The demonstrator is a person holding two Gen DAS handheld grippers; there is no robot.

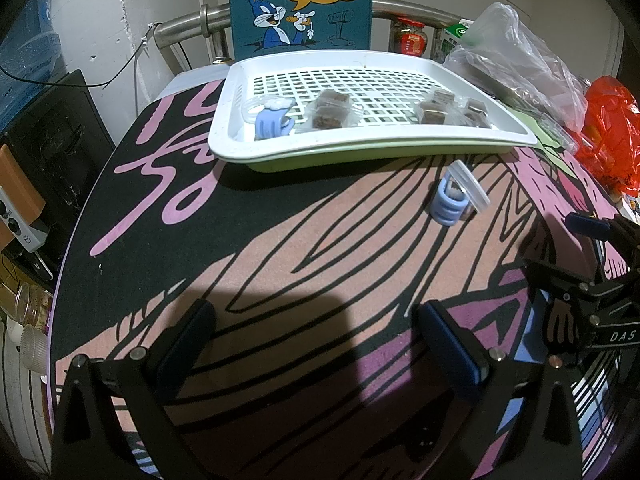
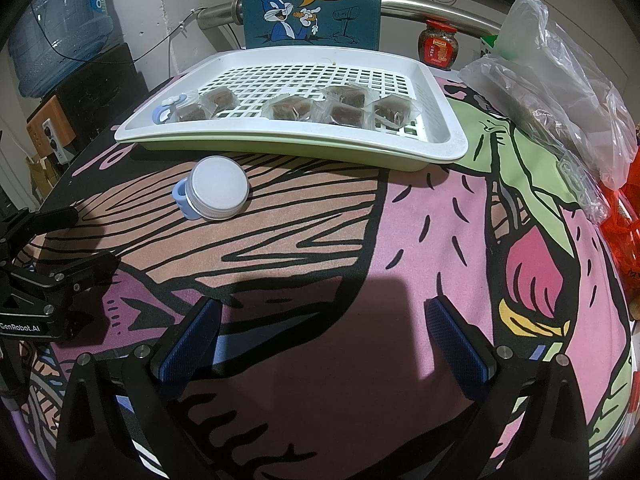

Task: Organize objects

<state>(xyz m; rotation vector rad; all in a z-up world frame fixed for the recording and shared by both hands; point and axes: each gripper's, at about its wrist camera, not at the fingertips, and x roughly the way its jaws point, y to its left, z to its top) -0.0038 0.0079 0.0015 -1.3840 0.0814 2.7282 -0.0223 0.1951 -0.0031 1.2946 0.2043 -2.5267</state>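
Note:
A small blue ribbed piece with a white round lid (image 2: 216,192) lies on the patterned mat just in front of the tray, also seen in the left wrist view as the lidded piece (image 1: 456,196). The white grid tray (image 2: 448,136) on a green tray holds several wrapped brown cubes (image 2: 288,110) and another blue piece (image 2: 164,110) at its left end. My left gripper (image 1: 320,344) hovers open over the mat, well short of the tray (image 1: 224,132). My right gripper (image 2: 320,320) is also open with nothing in it. Each sees the other at its side: right gripper (image 1: 560,248), left gripper (image 2: 88,240).
A cartoon rabbit board (image 2: 312,4) stands behind the tray. Clear plastic bags (image 2: 560,80) and a red bag (image 1: 612,128) crowd the right side, with a jar (image 2: 438,44) behind. A water bottle (image 2: 60,28) and a speaker (image 2: 48,136) sit off the table's left edge.

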